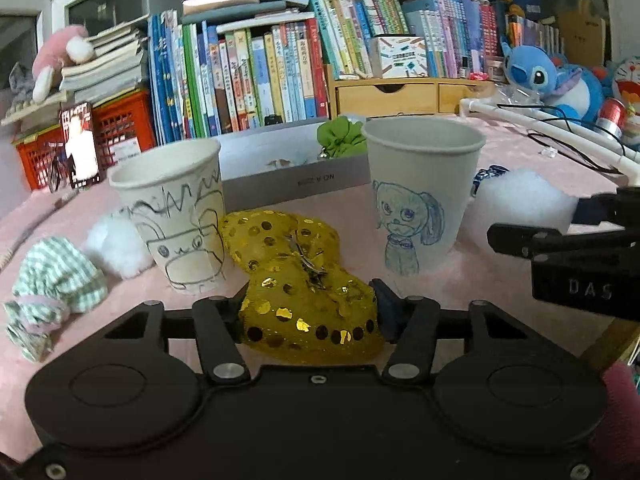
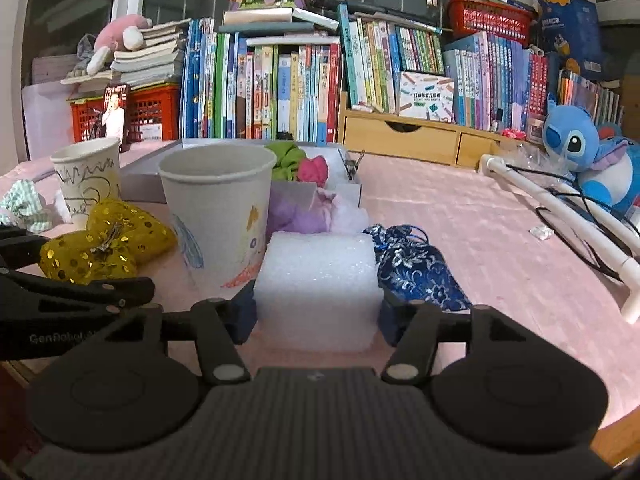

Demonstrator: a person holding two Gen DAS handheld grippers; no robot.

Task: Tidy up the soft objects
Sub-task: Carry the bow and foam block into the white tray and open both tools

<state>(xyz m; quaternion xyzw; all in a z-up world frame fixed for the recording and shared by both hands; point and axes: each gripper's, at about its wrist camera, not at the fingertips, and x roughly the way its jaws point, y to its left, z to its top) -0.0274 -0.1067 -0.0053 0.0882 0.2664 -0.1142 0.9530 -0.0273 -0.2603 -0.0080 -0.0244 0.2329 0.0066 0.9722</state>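
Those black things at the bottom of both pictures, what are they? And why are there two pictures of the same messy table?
They are two claws a person holds, one per hand. Each carries a camera looking along its fingers, so you get two views of one pink table.

In the left camera's picture the left claw squeezes a yellow sequin bow. In the right camera's picture the right claw squeezes a white foam block.

Also there: two paper cups with drawings, one on the left and one on the right, a green checked cloth, white fluff, a blue flowered pouch, and a grey box holding more soft bits.

Bow (image 1: 298, 280) between two cups (image 1: 178, 216) (box (image 1: 296, 176) behind)
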